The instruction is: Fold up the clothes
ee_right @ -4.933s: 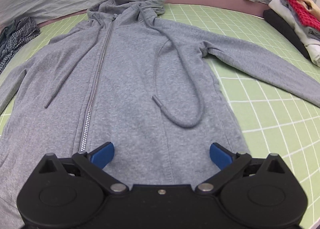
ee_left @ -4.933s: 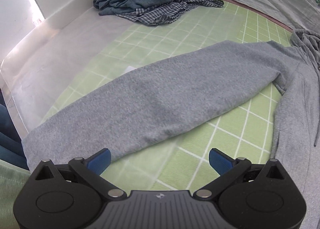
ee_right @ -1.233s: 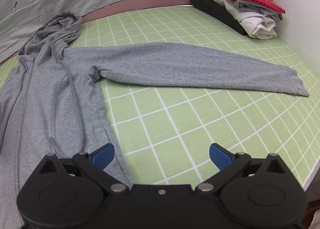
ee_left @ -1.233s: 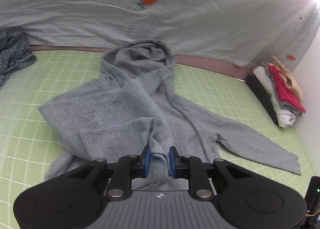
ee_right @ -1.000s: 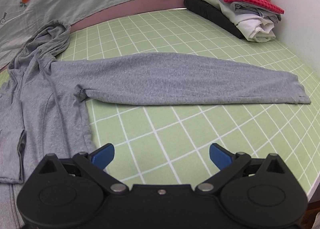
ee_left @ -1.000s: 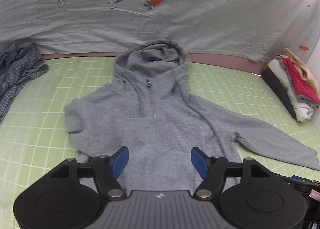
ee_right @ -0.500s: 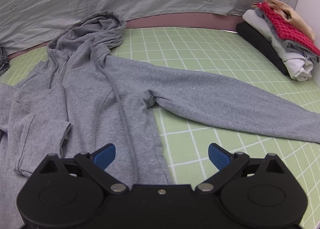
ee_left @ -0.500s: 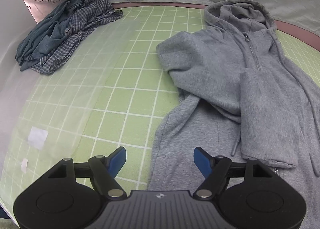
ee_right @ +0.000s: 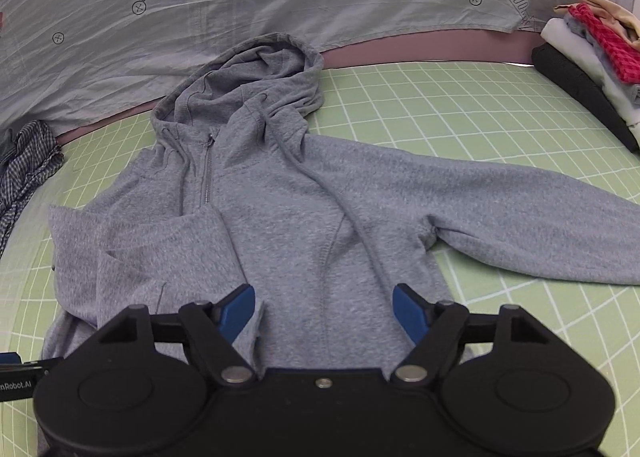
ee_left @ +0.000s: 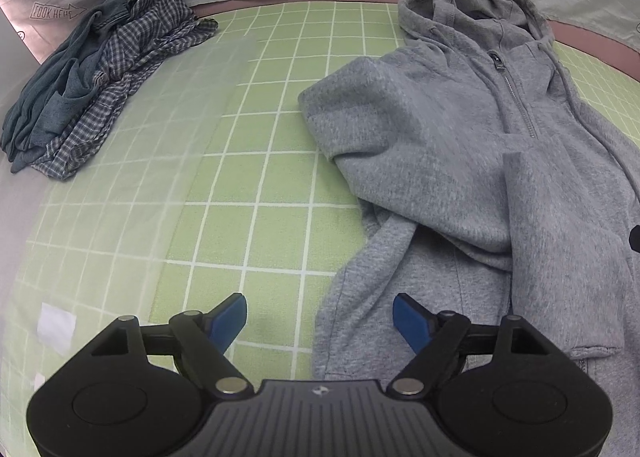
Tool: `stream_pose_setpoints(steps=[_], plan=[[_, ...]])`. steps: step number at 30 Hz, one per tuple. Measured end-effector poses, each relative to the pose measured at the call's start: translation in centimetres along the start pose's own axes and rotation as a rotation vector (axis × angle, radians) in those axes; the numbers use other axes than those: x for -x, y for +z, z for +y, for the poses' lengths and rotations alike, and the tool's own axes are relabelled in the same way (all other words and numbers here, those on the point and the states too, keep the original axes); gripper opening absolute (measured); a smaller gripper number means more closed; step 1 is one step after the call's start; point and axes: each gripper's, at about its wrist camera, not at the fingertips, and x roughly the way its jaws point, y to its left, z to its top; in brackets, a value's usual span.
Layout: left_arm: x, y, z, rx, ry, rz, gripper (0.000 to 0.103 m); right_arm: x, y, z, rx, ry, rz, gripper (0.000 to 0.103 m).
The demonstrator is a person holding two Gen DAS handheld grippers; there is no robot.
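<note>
- Our grey zip-front hooded sweatshirt (ee_right: 304, 217) lies flat on the green gridded counter (ee_left: 256, 185), its unfolded sleeve (ee_right: 520, 217) stretching rightward.
- Our right tongs (ee_right: 323, 311), nearer it, are closing, empty.
- Our left tongs (ee_left: 319, 319) are opening, empty.

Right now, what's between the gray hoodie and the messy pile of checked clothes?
Only bare green grid mat lies between the hoodie and the pile, seen in the left wrist view.

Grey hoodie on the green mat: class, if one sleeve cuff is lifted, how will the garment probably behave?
The grey hoodie is probably floppy: one sleeve already lies folded limp over the chest, so a lifted cuff would likely drape and sag. The outstretched sleeve would probably drag its shoulder along. The loose drawstring may swing or slide.
</note>
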Motion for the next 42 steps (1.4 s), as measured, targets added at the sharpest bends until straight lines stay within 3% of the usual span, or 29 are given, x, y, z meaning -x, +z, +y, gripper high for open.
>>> stream_pose_setpoints(steps=[5,7,15,22,23,25,33,36,42], plan=[[-1.0,0.3,0.1,-0.029,-0.001,-0.003,0.086,-1.2,-0.1,1.5,0.014,0.036,0.045,0.051],[-1.2,0.5,0.2,-0.027,-0.003,-0.009,0.088,-1.5,-0.3,1.9,0.013,0.052,0.056,0.047],[-1.8,1.5,0.0,-0.054,-0.006,-0.043,0.089,-1.9,-0.8,3.2,0.029,0.085,0.097,0.046],[-2.3,2.3,0.2,-0.043,0.002,-0.053,0.089,-1.6,-0.5,2.8,0.033,0.126,0.095,0.014],[-2.3,2.3,0.4,-0.035,0.002,-0.054,0.089,-1.4,-0.3,2.4,0.020,0.135,0.086,0.006],[-2.3,2.3,0.8,-0.018,0.001,-0.056,0.090,-0.8,0.2,1.6,-0.003,0.144,0.064,0.003],[-1.9,2.4,3.1,0.136,-0.044,-0.076,0.090,2.1,3.9,-4.6,-0.094,0.030,-0.094,0.002],[-2.1,2.3,4.1,0.201,-0.058,-0.066,0.090,2.5,5.9,-8.3,-0.108,-0.095,-0.165,0.002],[-2.0,2.2,4.1,0.203,-0.041,-0.067,0.090,2.8,9.8,-16.0,-0.205,-0.303,-0.267,0.002]])
